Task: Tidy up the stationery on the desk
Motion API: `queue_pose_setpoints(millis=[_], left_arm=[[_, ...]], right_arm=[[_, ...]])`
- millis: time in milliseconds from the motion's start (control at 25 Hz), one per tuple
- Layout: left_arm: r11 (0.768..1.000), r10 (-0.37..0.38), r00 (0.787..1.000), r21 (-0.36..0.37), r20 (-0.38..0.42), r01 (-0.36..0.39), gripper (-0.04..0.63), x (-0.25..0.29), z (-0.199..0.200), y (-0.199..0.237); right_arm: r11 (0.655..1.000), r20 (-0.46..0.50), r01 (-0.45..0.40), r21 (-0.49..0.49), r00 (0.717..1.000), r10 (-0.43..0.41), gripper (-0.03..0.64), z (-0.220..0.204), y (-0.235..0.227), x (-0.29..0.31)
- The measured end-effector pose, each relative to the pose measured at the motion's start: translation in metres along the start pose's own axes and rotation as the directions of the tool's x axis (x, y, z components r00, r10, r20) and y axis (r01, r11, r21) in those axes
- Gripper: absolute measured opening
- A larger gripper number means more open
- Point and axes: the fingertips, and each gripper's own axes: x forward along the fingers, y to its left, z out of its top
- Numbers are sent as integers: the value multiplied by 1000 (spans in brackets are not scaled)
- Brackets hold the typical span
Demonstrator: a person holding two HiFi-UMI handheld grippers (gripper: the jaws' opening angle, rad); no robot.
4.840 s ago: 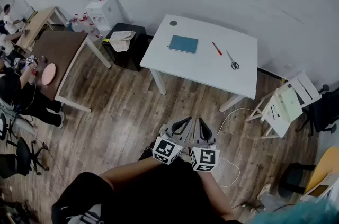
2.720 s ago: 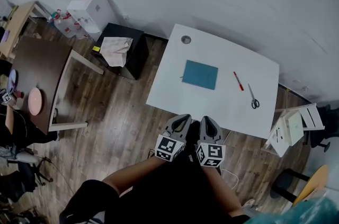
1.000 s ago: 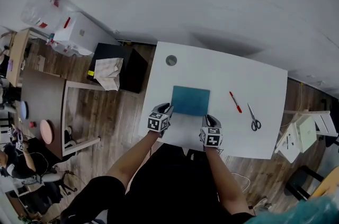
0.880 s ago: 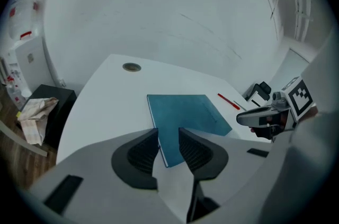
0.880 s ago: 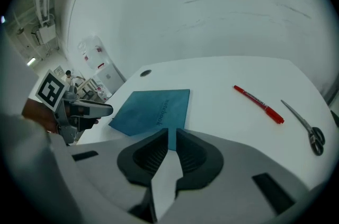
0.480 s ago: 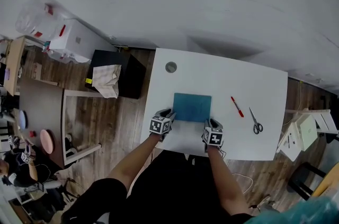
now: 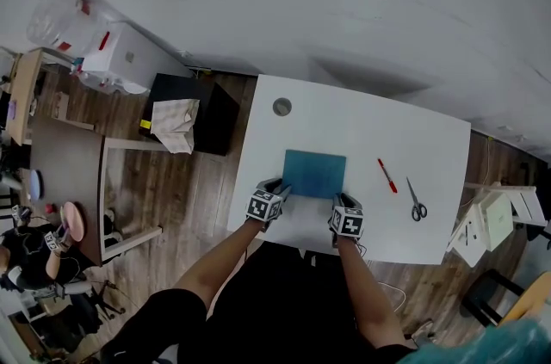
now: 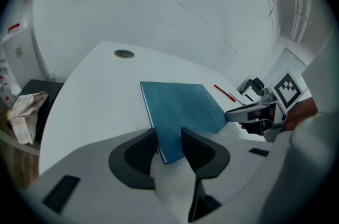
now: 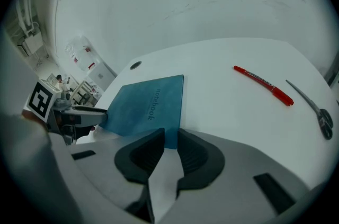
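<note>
Two grippers are set at the near corners of the teal notebook (image 7: 315, 173), one per hand. I judge this is meant to lift a thin, flat book evenly off the white desk (image 7: 413, 138). The notebook lies flat near the middle of the desk, closer to my edge, cover up.

My left gripper (image 8: 168, 138) points steeply down at the near left corner. Its jaws have just been opening and stand wide apart, with the corner between them and neither pad pressing on it.

My right gripper (image 9: 170, 138) meets the near right corner the same way. Its jaws have also just been opening but show a narrower gap, with the corner's edge in that gap and no clamp that I can see.

Nothing is held by either hand at present.

The red pen (image 9: 263, 85) lies to the right of the notebook, well apart from both grippers. The scissors (image 9: 315, 109) lie further right again and are untouched.
</note>
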Motion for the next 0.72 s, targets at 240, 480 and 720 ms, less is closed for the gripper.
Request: queue_pose_setpoints(millis=[240, 480, 720], left_arm=[[1000, 4, 1000, -8, -20, -4, 141, -6, -19, -10], [1000, -17, 998, -19, -56, 16, 154, -10, -48, -40], [998, -50, 998, -38, -44, 48, 163, -18, -56, -59]], right_arm=[[999, -9, -27, -32, 1000, 26, 83, 4, -4, 3], [998, 24, -16, -65, 1000, 18, 83, 26, -16, 9], [1000, 72, 4, -21, 997, -3, 91, 39, -24, 5]])
